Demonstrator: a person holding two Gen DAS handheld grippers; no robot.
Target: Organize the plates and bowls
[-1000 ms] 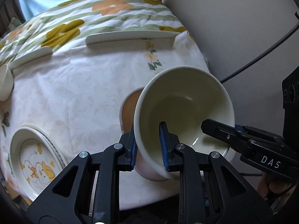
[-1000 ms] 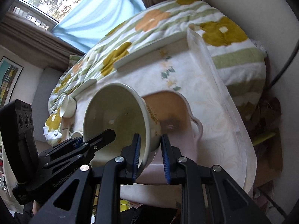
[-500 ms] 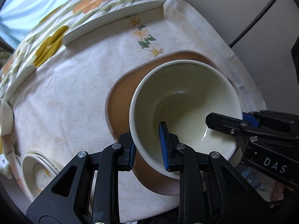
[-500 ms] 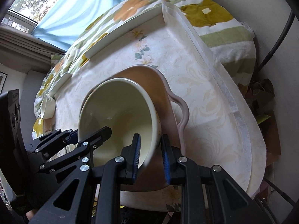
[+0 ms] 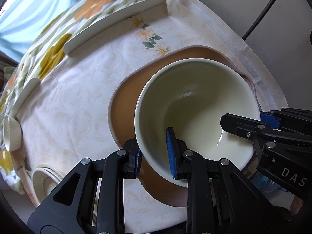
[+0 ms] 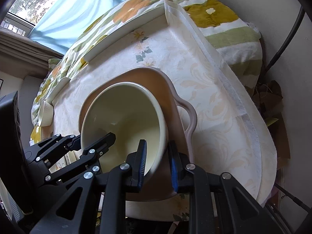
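left gripper (image 5: pixel 155 155): sitting nearest the lens in the left wrist view, its jaws clenching the near wall of the bowl (image 5: pixel 197 105), one blue pad inside the rim and one outside.
right gripper (image 6: pixel 157 160): gripping the same bowl on its other side, one pad inside the wall, the other outside (in the left wrist view it is reaching in from the right edge, one black finger lying across the inside of the bowl).
bowl: cream, deep, glossy inside, showing nothing in it; being held by both grippers over the dish (image 5: pixel 128 99), tilting a little. Whether its base is touching the dish, I cannot tell.
dish: pinkish-brown, shallow, with a looped handle (image 6: pixel 190 117) on its right side, lying flat on the cloth (image 5: pixel 78 101) near the table's right end.
cloth: pale, with a faint scroll pattern and a small flower print beyond the dish.
plates (image 5: pixel 45 179): a small stack with a patterned middle, sitting at the near left edge, well apart from the dish.
small bowl (image 5: pixel 11 132): white, lying on its side at the left edge of the cloth.
long dishes (image 5: pixel 115 24): white, narrow, lying along the far edge of the cloth.
blanket (image 6: pixel 216 17): flowered in orange and mustard, lying beyond the table.
curtain (image 6: pixel 72 9): pale blue, hanging farthest back at a window.
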